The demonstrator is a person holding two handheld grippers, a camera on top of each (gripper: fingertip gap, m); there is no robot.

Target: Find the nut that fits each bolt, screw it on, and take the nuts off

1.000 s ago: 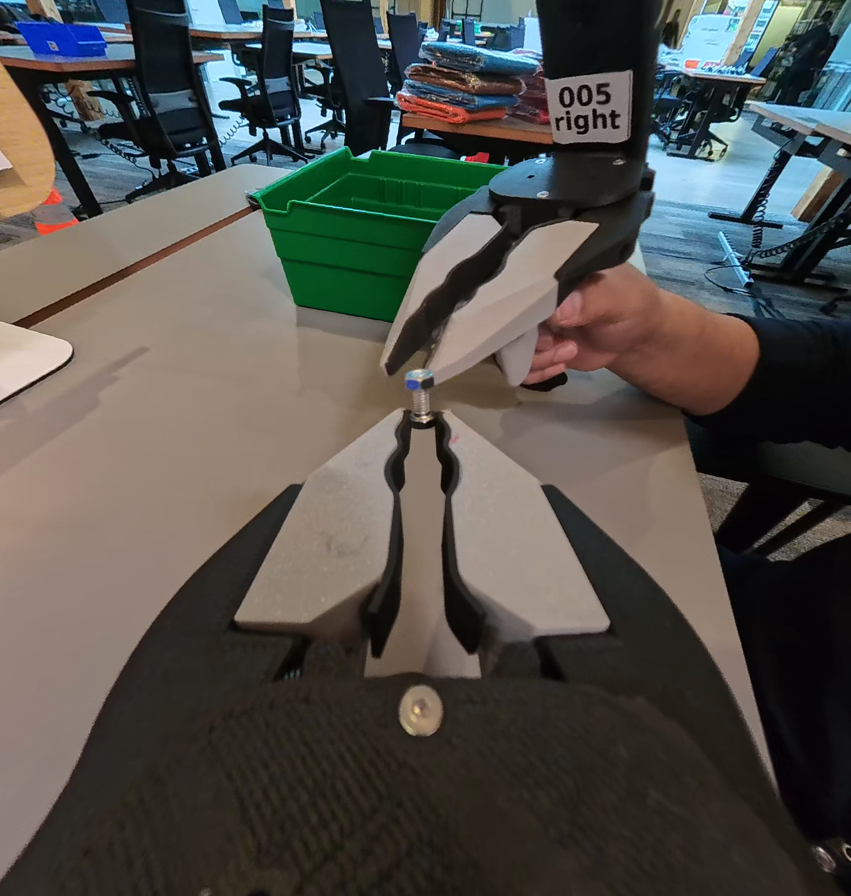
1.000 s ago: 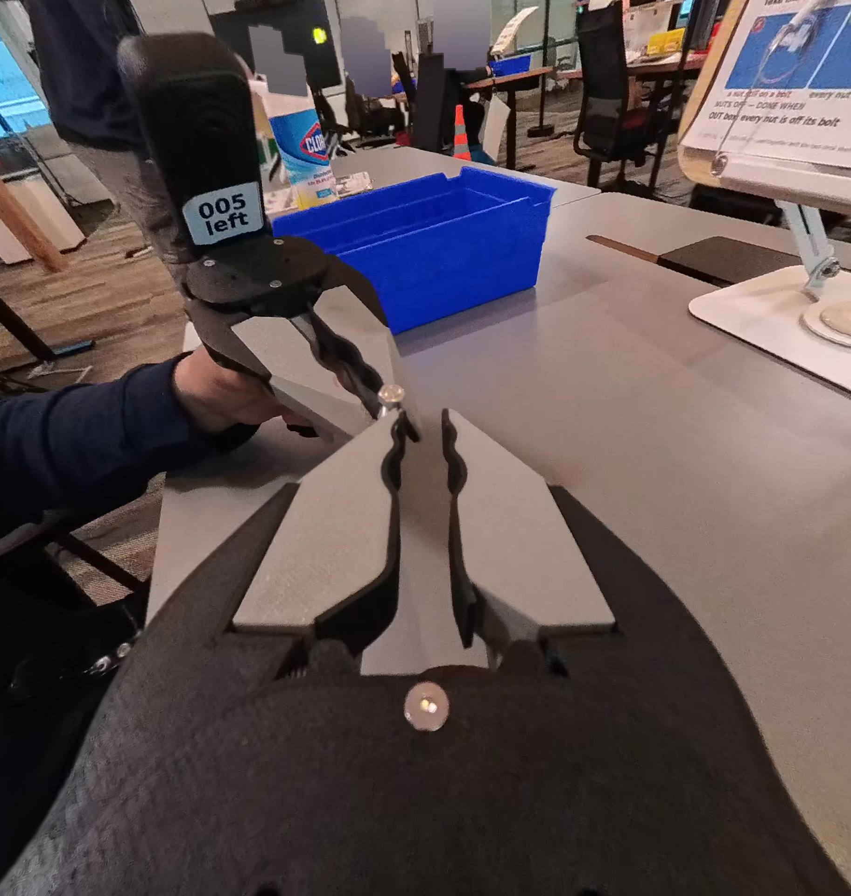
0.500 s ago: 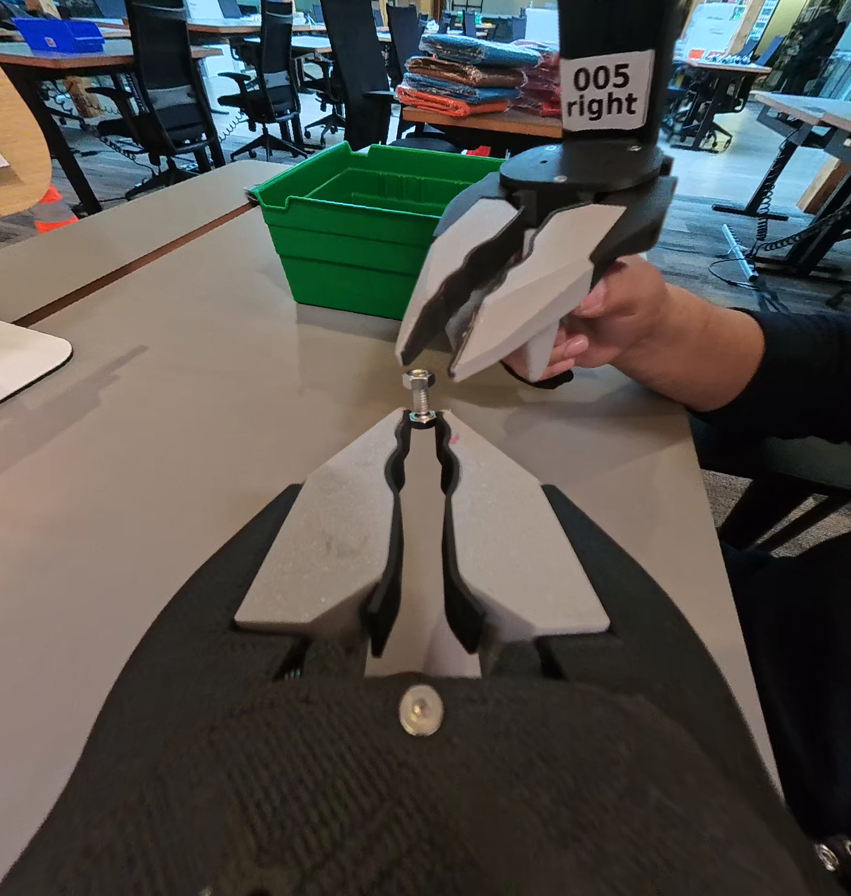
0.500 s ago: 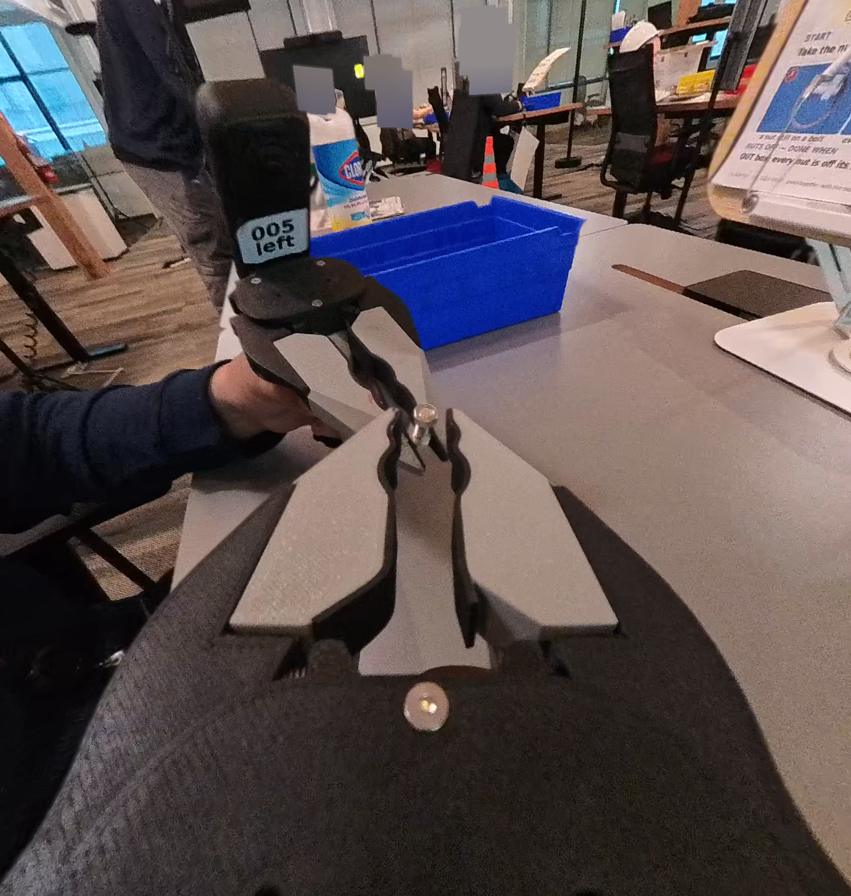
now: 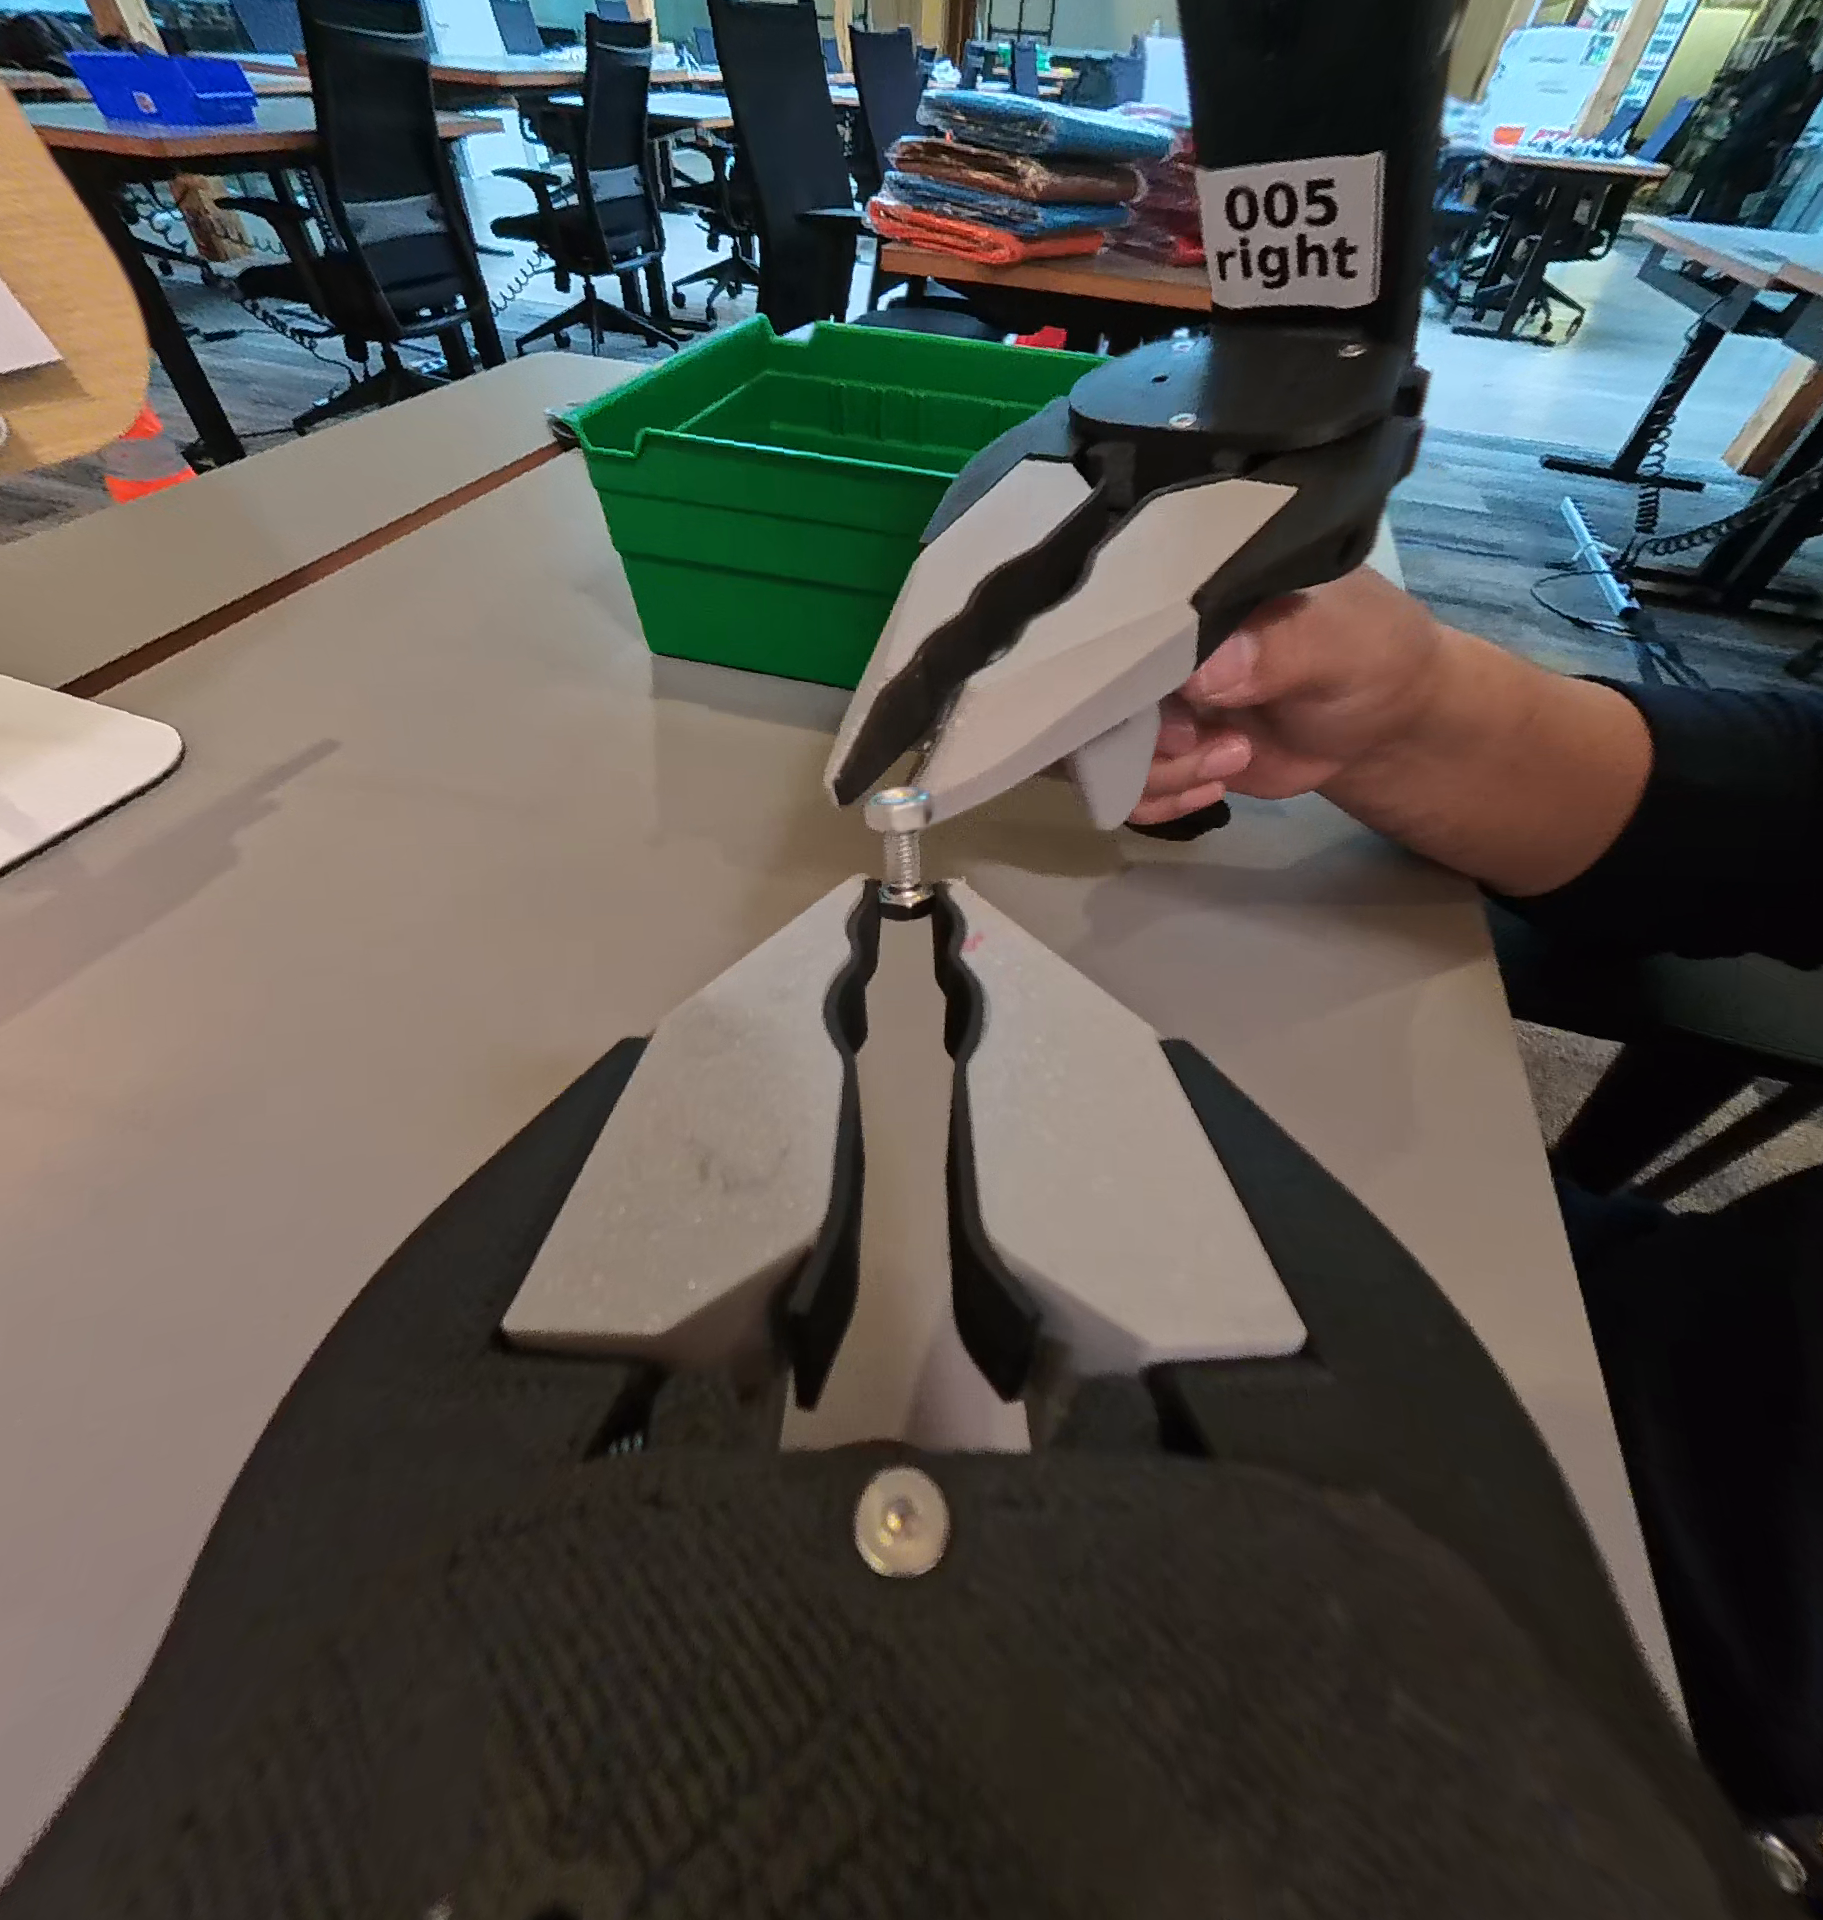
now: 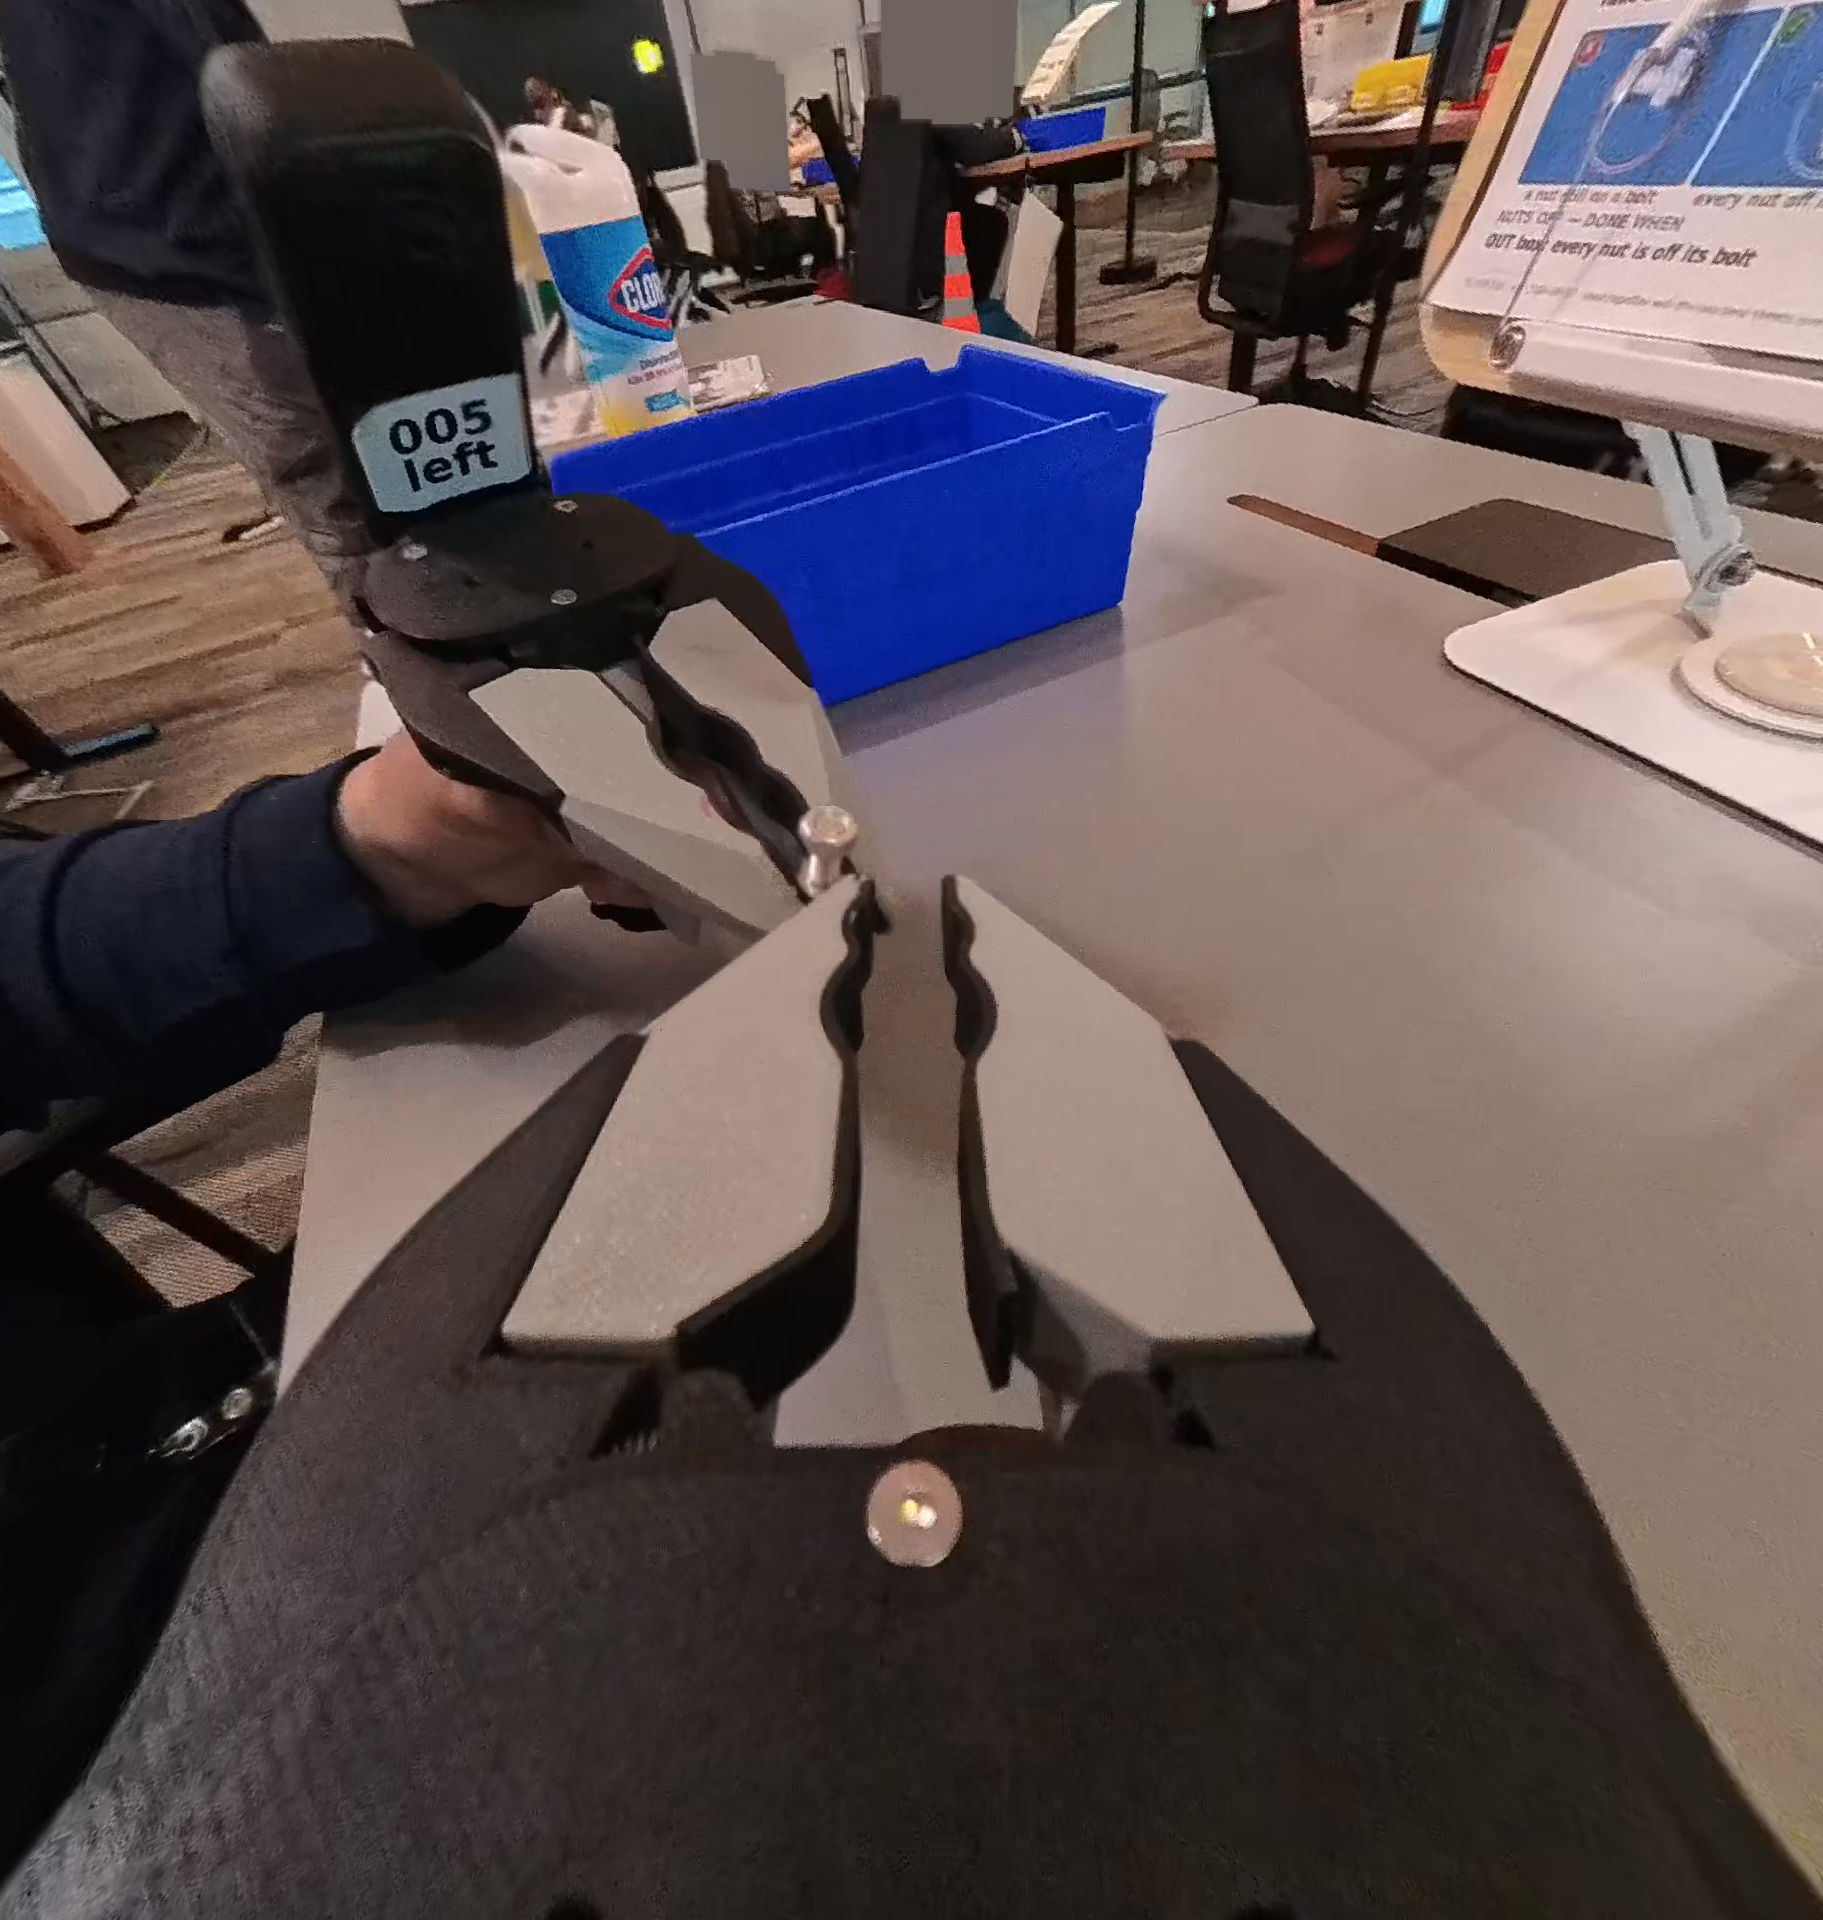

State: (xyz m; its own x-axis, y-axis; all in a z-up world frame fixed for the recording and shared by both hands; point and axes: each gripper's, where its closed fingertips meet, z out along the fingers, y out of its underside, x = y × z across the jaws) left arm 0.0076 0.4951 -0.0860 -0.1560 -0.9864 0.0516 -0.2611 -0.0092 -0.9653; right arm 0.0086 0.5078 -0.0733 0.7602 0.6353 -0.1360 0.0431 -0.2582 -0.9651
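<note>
A small silver bolt (image 5: 899,842) stands upright with its round head on top. My left gripper (image 5: 902,902) is shut on its lower end, where a nut (image 5: 902,891) sits on the thread. My right gripper (image 5: 886,781) hangs from above, its tips just over the bolt head, its jaws a narrow gap apart and empty. In the right wrist view the bolt (image 6: 824,847) sits just left of my right gripper (image 6: 905,891), outside its gap, and is held by the left gripper (image 6: 795,868).
A green bin (image 5: 782,540) stands on the grey table (image 5: 367,935) behind the grippers. A blue bin (image 6: 938,561) stands at the other end. A white stand base (image 6: 1613,675) holds an instruction sheet. A wipes canister (image 6: 616,291) stands beyond the blue bin.
The right gripper lifted off the bolt head with its jaws wider, then came back down to it with its jaws narrower. The left gripper has kept its hold on the bolt.
</note>
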